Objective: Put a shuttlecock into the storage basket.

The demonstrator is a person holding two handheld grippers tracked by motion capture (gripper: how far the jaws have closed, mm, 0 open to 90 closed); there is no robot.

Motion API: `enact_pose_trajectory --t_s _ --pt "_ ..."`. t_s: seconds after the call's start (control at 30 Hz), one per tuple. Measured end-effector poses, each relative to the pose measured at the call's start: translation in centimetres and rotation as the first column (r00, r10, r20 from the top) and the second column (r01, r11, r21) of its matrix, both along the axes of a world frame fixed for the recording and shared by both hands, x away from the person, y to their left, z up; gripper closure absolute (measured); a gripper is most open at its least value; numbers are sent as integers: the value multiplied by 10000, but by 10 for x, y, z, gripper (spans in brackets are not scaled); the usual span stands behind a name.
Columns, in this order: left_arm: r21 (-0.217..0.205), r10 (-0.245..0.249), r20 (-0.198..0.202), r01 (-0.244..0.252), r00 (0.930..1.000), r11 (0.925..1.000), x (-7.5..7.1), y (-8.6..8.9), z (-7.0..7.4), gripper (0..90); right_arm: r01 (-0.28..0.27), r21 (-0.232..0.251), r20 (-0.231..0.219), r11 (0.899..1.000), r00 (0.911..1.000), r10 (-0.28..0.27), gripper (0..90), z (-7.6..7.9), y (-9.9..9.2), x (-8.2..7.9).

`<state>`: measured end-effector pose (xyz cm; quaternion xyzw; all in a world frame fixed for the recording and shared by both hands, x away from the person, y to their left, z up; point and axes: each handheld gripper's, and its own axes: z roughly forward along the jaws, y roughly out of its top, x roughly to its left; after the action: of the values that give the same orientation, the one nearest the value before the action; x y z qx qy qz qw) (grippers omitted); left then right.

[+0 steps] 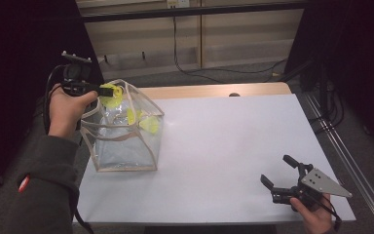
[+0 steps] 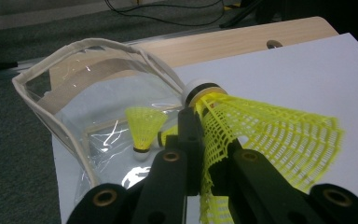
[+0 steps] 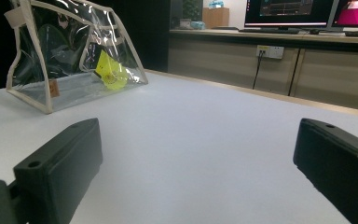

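A clear plastic bag [image 1: 124,141] with beige trim stands open at the table's left. Over its mouth my left gripper [image 1: 108,89] is shut on a yellow shuttlecock [image 2: 265,135]; the jaws pinch its net skirt, and its white cork points away. Two more yellow shuttlecocks [image 2: 144,128] lie inside the bag [image 2: 74,98], seen through its wall as yellow shuttlecocks [image 1: 143,122]. My right gripper [image 1: 278,171] rests open at the table's near right corner, nothing between its jaws. From there the bag [image 3: 72,60] is far off to the left.
The white table [image 1: 233,146] has a wooden strip along its far edge. Black cables run over the floor beyond it. A metal rail lies along the floor to the right.
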<state>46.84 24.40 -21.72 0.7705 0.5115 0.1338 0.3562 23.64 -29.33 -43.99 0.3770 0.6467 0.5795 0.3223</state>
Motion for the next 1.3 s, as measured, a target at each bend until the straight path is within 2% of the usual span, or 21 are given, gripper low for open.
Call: enact_pose_trajectory --t_s 1.3 --pt "30 137 -261 -136 9996 9999 2 5 -21 870 14 -24 3 10000 10000 -14 13 0 0 0"
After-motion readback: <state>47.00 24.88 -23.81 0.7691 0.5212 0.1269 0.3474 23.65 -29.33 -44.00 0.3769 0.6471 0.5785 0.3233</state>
